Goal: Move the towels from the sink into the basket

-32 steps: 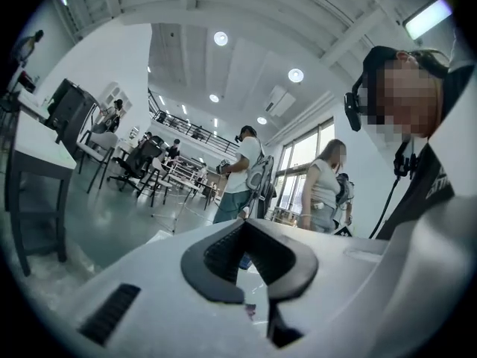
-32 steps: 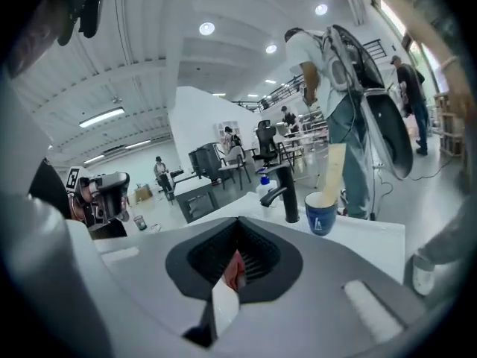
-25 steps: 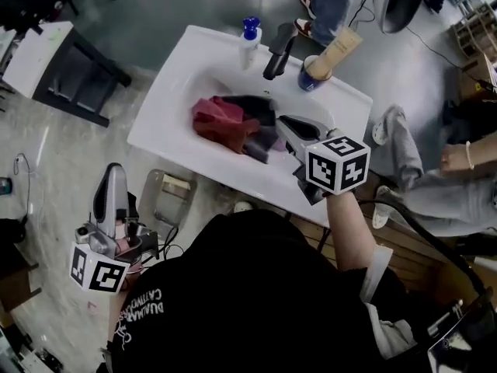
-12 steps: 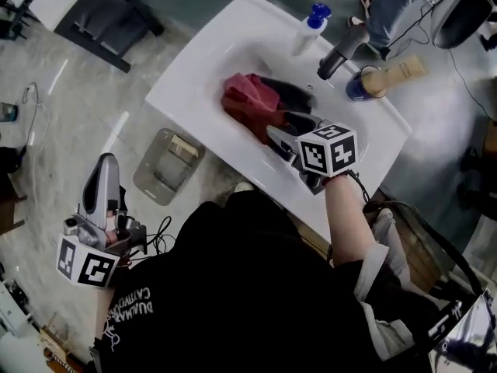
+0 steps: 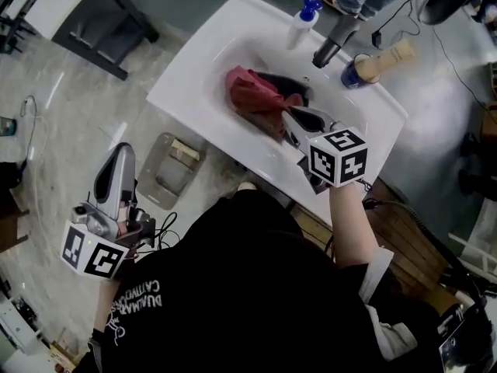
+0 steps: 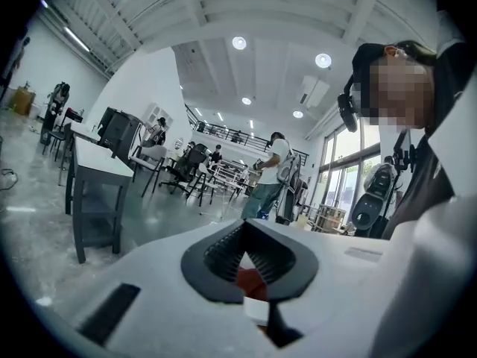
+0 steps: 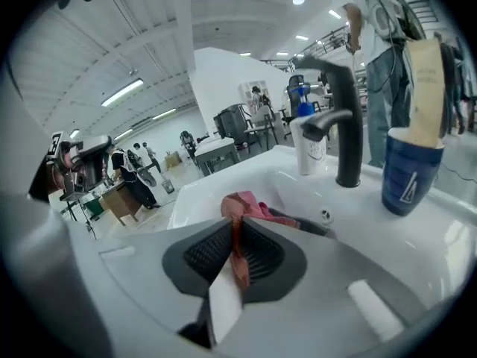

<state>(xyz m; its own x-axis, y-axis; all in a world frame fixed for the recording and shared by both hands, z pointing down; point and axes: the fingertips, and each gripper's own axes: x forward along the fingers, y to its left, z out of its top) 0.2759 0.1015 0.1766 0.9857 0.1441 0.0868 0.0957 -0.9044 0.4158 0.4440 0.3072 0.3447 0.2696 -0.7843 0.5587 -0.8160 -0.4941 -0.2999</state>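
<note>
Your right claw has just closed on the crumpled red towel; left claw shut, empty; shirt lettering illegible.

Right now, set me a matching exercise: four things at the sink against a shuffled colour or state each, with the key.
1 red towel
2 faucet
3 cup
4 pump bottle

A white, blue top
B pinched by the right gripper
C black
D blue, holds a beige tube

Pairs: 1-B, 2-C, 3-D, 4-A.
The right gripper's jaws have just closed further on the red towel.
</note>
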